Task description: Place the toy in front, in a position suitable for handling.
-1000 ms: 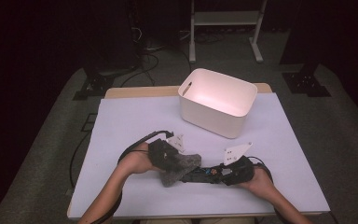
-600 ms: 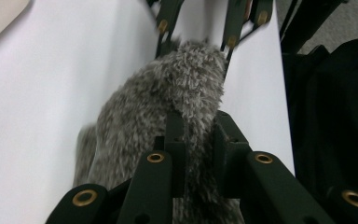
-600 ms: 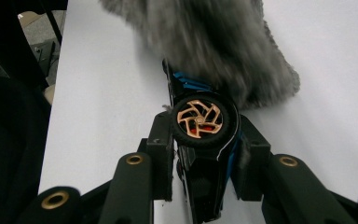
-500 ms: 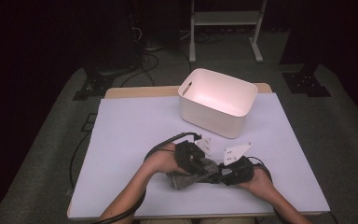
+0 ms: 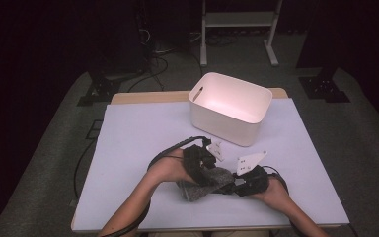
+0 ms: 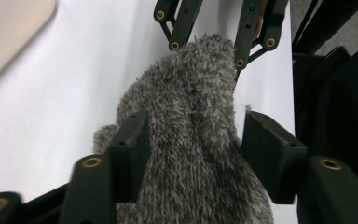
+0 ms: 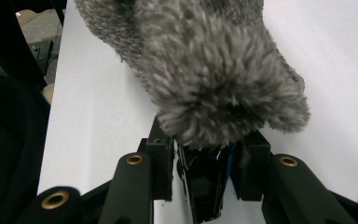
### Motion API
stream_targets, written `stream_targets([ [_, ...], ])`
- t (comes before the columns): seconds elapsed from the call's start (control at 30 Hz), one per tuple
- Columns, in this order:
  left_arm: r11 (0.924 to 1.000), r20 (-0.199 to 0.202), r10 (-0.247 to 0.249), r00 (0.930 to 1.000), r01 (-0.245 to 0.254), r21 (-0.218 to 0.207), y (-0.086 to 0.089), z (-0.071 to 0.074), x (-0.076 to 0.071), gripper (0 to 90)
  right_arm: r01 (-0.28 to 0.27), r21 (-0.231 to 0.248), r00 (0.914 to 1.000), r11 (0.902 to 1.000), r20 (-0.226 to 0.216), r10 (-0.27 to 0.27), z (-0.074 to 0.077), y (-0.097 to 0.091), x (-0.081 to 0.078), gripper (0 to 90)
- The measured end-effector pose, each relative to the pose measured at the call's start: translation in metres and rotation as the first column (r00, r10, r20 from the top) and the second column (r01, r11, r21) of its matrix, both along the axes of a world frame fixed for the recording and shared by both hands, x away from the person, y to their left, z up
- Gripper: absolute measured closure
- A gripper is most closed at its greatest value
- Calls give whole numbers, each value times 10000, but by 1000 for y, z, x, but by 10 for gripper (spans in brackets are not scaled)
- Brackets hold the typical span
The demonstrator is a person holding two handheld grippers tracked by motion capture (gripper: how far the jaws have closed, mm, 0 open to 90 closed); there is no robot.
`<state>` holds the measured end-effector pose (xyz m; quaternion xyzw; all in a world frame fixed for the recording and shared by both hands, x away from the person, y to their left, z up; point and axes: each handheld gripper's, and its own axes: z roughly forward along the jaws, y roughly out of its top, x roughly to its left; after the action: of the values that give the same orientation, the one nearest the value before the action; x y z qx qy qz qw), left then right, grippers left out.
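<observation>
A grey fuzzy cover [image 5: 205, 183] lies on the white table [image 5: 143, 138] near its front edge, between both hands. My left gripper [image 5: 208, 174] straddles it from above; in the left gripper view the cover [image 6: 191, 107] runs between the pads, and the jaws have just been opening, so the left gripper [image 6: 200, 149] stands open. From the right, my right gripper [image 5: 230, 186] meets the cover's other end. In the right gripper view the right gripper [image 7: 204, 158] is shut on a dark object with a blue edge [image 7: 200, 184], and the fluffy end of the cover [image 7: 209, 65] sits over it.
A white plastic bin [image 5: 229, 106] stands behind the hands at the back of the table. A cable [image 5: 165, 153] loops from the left gripper. Beyond the table, on the dark floor, are a metal stand [image 5: 237, 19] and cables.
My left hand has moved right along the table toward the right gripper, carrying the fuzzy cover with it, and its jaws have opened. The right hand has stayed put.
</observation>
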<state>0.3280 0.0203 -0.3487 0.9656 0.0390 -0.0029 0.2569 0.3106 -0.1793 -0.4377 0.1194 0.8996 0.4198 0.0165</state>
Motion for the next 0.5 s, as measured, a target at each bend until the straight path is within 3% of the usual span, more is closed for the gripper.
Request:
stream_targets([
  [0.1,10000,-153,-44,9999,45,26,-2,-7,0,409,-1,24,10000,10000,9,1,0,0,0,636],
  [0.17,9997,-170,-254,9995,254,6,-4,-12,0,497,-12,18,10000,10000,44,12,0,0,0,637],
  [0.23,9994,72,-358,9993,358,4,-6,-15,-2,634,-22,14,10000,10000,62,22,0,0,0,637],
  [0.3,9990,219,-453,9987,453,-16,-6,-16,-2,696,-14,-21,10000,10000,88,14,0,0,-1,633],
  [0.5,9964,461,-815,9956,824,-191,-12,-14,-4,773,-50,-46,9999,10000,94,50,0,0,0,633],
])
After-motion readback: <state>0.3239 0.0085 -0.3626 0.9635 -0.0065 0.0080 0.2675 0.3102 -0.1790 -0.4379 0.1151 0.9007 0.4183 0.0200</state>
